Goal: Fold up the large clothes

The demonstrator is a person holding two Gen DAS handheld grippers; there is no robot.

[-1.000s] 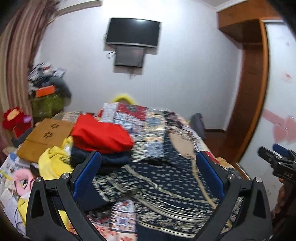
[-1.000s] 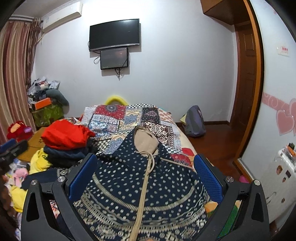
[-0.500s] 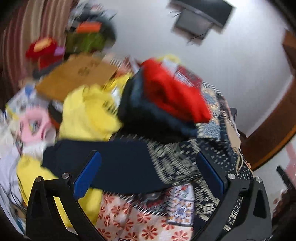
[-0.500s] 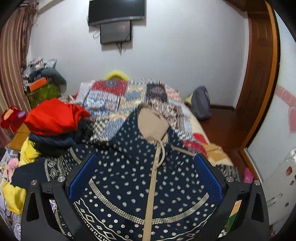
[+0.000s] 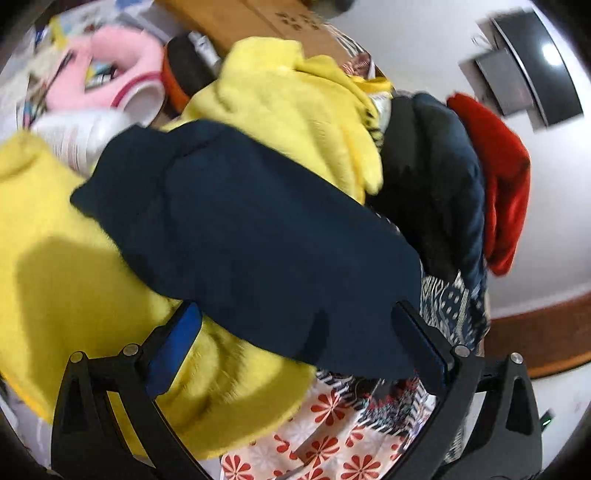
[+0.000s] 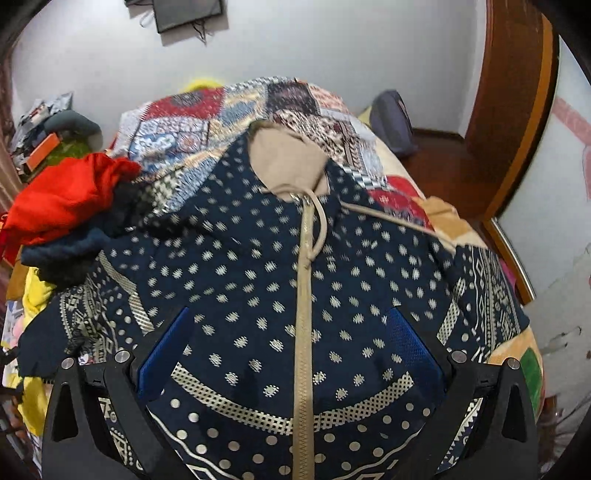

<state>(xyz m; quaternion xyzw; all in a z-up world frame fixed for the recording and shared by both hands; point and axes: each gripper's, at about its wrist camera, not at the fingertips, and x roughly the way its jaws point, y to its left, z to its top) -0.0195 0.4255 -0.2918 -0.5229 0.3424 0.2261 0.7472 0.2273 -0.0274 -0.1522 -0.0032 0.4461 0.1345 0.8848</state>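
A navy patterned hoodie [image 6: 258,280] with white dots, a beige zip and a beige-lined hood lies face up on the bed. My right gripper [image 6: 291,332] hovers open above its chest, straddling the zip. The hoodie's plain navy sleeve [image 5: 240,236] stretches to the left over yellow fabric. My left gripper [image 5: 295,332] is open just short of that sleeve, nothing between its blue pads. Whether either gripper touches the cloth is unclear.
A pile of red [image 6: 66,195], dark navy and yellow clothes [image 5: 295,107] sits left of the hoodie. A patchwork quilt [image 6: 221,110] covers the bed. A cardboard box [image 5: 255,22], pink item and clutter lie beyond the sleeve. A backpack [image 6: 391,122] and wooden door are at right.
My left gripper has swung left and down, from facing the room to close over the navy sleeve. My right gripper has dipped lower and closer to the hoodie's chest.
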